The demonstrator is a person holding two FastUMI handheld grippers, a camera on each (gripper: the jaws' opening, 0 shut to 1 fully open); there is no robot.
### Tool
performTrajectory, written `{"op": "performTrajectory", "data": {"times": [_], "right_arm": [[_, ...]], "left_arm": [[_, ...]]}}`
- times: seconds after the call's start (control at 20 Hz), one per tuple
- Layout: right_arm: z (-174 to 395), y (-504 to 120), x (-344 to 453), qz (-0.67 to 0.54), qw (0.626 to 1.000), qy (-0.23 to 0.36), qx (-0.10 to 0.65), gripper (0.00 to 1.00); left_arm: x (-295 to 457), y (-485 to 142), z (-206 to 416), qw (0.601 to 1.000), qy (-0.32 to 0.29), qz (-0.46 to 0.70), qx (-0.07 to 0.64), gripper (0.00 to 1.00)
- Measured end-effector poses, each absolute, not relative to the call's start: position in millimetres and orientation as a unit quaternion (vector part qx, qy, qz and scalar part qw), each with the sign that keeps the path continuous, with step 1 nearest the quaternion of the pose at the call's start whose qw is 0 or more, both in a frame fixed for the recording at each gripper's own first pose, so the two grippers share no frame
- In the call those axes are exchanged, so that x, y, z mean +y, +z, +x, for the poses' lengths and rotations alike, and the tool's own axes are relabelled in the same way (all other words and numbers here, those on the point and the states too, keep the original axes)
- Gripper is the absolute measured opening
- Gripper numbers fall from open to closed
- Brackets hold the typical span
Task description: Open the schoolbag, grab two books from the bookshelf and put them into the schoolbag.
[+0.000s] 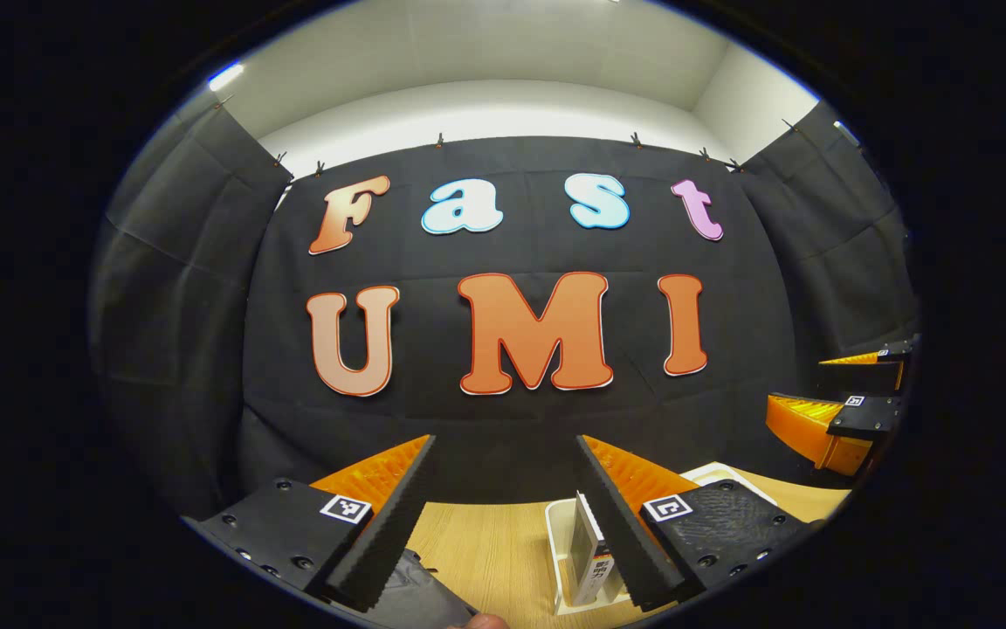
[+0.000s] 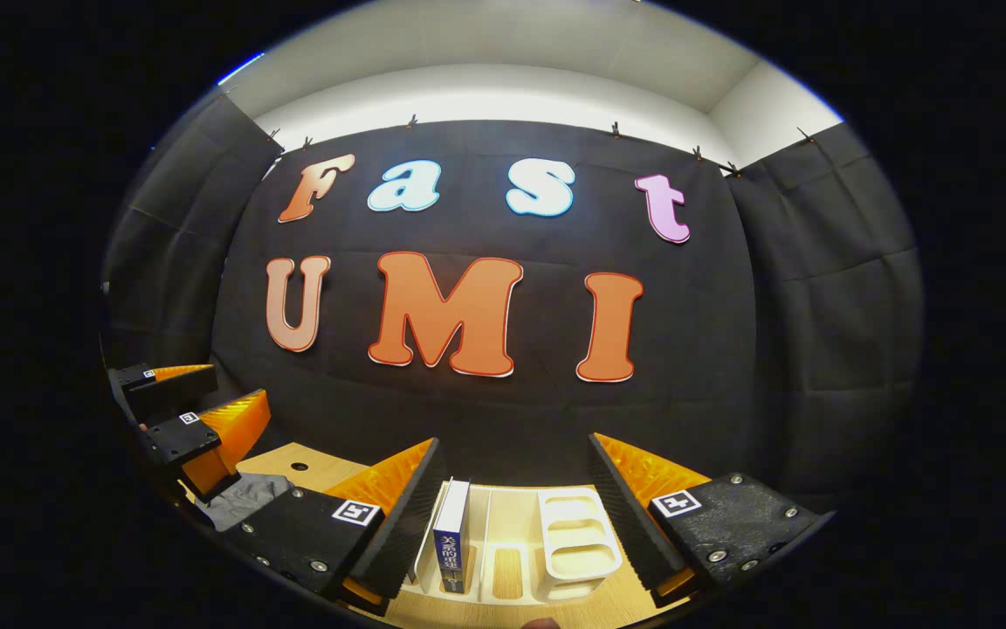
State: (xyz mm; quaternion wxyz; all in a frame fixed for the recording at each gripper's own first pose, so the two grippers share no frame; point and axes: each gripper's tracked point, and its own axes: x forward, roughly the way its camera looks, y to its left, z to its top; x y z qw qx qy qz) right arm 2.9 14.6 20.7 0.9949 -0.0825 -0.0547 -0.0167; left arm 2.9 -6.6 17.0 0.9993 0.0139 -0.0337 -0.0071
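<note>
Both grippers released, jaws wide, raised over the wooden table (image 1: 485, 542). Right gripper (image 2: 512, 515) faces the white bookshelf (image 2: 577, 546); one book (image 2: 451, 546) upright in its left slot. Left gripper (image 1: 503, 515): dark fabric, possibly the schoolbag (image 1: 420, 594), lies below its left finger.

Black cloth (image 1: 512, 419) hangs as the booth's back wall, pinned along its top edge by small clips (image 1: 440, 140), with further black panels (image 2: 826, 288) angling in on both sides. Above the cloth runs a pale white wall (image 2: 485, 92), brightly lit, meeting a grey-white ceiling (image 1: 485, 44). A strip light (image 1: 225, 76) glows at the upper left. Below stands a light wooden tabletop (image 1: 490, 546), its grain running away from the viewer.
</note>
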Motion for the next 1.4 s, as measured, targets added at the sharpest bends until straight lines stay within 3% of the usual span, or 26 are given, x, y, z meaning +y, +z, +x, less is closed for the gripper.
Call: {"op": "performTrajectory", "data": {"times": [0.2,0.4,0.7,1.0,1.4], "right_arm": [[5,19,13,-0.079,0.995,-0.025,-0.051,1.0],[6,11,13,-0.084,0.995,-0.027,-0.042,0.97],[11,-4,11,-0.09,0.995,-0.025,-0.023,0.97],[18,-19,8,-0.104,0.994,-0.014,-0.011,0.97],[27,-18,-5,-0.12,0.992,-0.018,-0.017,0.97]], "left_arm": [[-7,14,2,0.999,-0.01,0.018,-0.035,0.97],[-9,1,2,0.999,-0.015,0.046,-0.023,0.97],[6,-83,-9,0.983,-0.018,0.175,0.048,0.97],[51,-186,-44,0.938,-0.007,0.313,0.147,0.97],[70,-266,-78,0.877,-0.035,0.429,0.214,0.96]]}}
